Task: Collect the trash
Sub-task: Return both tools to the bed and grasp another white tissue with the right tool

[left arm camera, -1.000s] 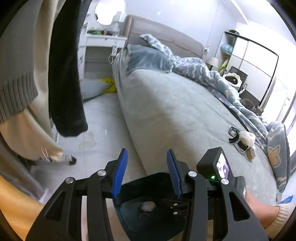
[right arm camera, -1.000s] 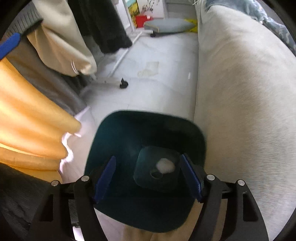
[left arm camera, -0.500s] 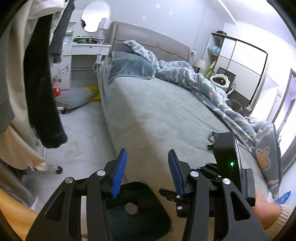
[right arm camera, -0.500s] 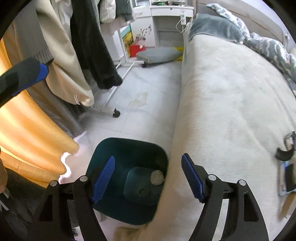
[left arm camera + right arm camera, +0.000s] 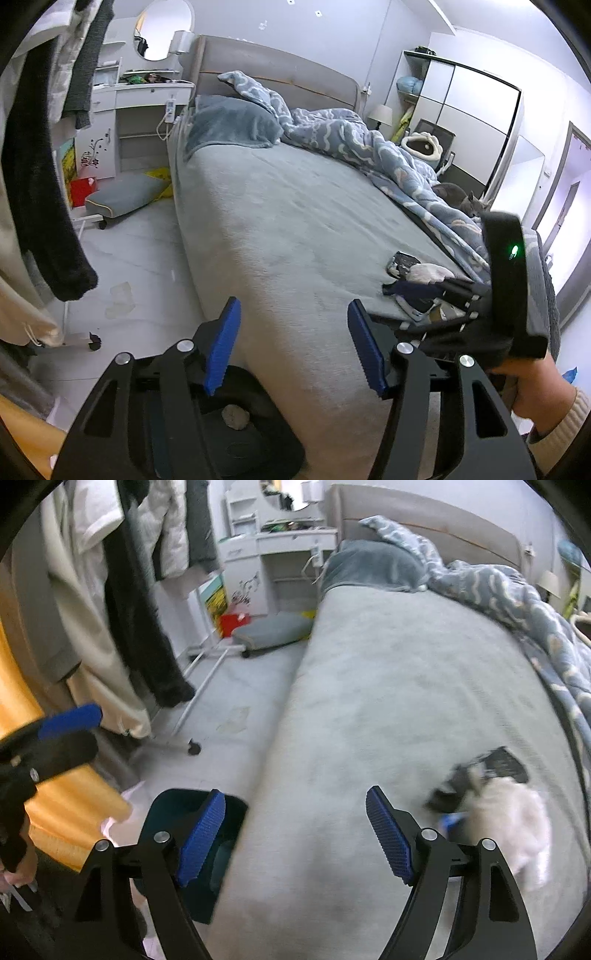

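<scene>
A dark teal bin (image 5: 258,454) stands on the floor against the foot corner of the grey bed (image 5: 295,221), with a crumpled tissue ball (image 5: 235,416) inside. My left gripper (image 5: 295,349) hangs above the bed edge; its jaws are opening with nothing between them. My right gripper (image 5: 295,834) is over the mattress, jaws also opening and empty. To its right lie a white tissue wad (image 5: 513,812) and dark scraps (image 5: 491,764). The bin (image 5: 166,805) shows at its lower left.
Coats and a black garment (image 5: 37,184) hang from a wheeled rack on the left. A floor cushion (image 5: 122,194) and a red box (image 5: 82,188) sit by the white dresser. A blue quilt (image 5: 369,147) and a grey cat (image 5: 458,197) occupy the far right of the bed.
Both grippers rose from directly over the bin and swung toward the bed. The bin slid to the lower frame edges. Both sets of jaws stand wider. The litter on the mattress came closer.
</scene>
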A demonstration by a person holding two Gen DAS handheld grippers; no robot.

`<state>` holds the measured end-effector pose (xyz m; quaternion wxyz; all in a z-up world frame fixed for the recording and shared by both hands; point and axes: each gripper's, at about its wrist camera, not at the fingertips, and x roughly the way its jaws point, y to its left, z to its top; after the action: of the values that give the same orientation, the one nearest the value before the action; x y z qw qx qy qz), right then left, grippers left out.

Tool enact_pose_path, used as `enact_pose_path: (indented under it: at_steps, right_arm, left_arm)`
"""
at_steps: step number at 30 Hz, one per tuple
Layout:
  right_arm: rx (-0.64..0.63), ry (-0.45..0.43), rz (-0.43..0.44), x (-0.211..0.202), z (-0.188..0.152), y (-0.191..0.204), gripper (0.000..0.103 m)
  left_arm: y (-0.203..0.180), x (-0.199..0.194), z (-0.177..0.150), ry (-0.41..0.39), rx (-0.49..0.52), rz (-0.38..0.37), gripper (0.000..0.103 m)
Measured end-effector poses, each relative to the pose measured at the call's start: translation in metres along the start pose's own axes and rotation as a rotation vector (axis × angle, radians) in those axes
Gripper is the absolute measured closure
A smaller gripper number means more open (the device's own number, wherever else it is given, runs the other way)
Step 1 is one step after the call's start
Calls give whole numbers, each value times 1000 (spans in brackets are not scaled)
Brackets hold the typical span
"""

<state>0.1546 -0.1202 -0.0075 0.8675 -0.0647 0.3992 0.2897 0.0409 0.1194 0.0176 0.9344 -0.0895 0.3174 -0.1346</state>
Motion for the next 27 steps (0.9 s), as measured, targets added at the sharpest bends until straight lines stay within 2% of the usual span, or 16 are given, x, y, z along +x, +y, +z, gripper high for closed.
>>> enact_pose_path:
  at_steps: [7,14,24,27]
  right_arm:
    - [32,-36,-73,-16,-1,-45,23]
    - [40,-57,-98,-28,-5,-73,23]
    - [62,-39,-132,-32,-18,-106,23]
    - [56,-25,-147,-30,-21,-113,29]
  left_arm:
    - [-24,23,1,37,28,-33,38]
    - [-46,44,1,64,47,-58,37]
    - [-74,70,1,99,76,-90,37]
    - [-83,77,1,109,83,-100,37]
